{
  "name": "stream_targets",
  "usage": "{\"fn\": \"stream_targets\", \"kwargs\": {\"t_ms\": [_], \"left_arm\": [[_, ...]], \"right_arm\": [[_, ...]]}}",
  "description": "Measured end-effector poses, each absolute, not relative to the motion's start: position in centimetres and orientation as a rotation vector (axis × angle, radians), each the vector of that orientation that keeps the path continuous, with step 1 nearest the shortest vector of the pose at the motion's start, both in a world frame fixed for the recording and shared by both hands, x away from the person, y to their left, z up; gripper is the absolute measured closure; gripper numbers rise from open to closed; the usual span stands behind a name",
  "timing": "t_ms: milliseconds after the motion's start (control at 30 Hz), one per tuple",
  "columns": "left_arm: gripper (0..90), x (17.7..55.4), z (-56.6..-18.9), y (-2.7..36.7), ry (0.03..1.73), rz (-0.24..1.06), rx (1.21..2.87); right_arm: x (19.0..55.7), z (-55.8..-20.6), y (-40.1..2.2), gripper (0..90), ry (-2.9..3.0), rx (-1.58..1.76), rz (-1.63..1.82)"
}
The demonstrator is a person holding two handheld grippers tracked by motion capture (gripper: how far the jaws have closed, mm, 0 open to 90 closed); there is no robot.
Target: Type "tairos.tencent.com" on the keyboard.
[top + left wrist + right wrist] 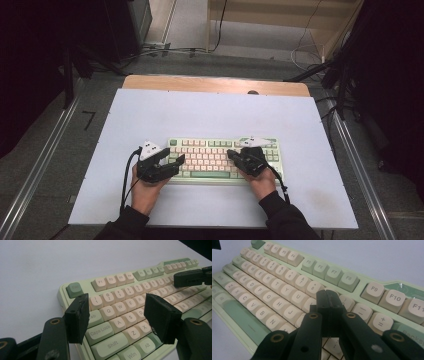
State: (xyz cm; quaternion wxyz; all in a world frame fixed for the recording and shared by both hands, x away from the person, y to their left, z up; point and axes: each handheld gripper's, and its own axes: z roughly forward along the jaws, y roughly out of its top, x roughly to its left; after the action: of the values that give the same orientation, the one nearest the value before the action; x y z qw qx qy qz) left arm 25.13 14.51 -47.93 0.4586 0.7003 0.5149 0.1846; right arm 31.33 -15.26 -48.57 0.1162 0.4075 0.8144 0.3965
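A pale green keyboard (pixel 220 161) with cream keys lies on the white tabletop near the front. My left gripper (pixel 179 163) hovers over the keyboard's left end. In the left gripper view the left gripper (pixel 117 316) is open, with its pads apart above the Tab, A, S and D keys of the keyboard (pixel 120 287) and nothing gripped. My right gripper (pixel 231 154) comes in from the right side. In the right gripper view the right gripper (pixel 327 293) is shut, its joined tips low over the keys right of the 8 key on the keyboard (pixel 274 277). I cannot tell whether they touch a key.
The white tabletop (pixel 210 112) spreads wide behind and beside the keyboard, with a wooden strip (pixel 215 84) at its far edge. Cables and dark stands sit on the floor beyond. The person's hands and dark sleeves enter from the bottom.
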Motion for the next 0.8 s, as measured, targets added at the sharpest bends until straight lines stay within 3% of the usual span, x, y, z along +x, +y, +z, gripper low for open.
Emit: {"fn": "stream_targets", "kwargs": {"t_ms": [800], "left_arm": [[38.1,25.14,-47.98,14.46,1.271,0.455,1.733]], "right_arm": [[31.39,-48.78,-15.12,87.6,2.396,1.201,1.142]]}}
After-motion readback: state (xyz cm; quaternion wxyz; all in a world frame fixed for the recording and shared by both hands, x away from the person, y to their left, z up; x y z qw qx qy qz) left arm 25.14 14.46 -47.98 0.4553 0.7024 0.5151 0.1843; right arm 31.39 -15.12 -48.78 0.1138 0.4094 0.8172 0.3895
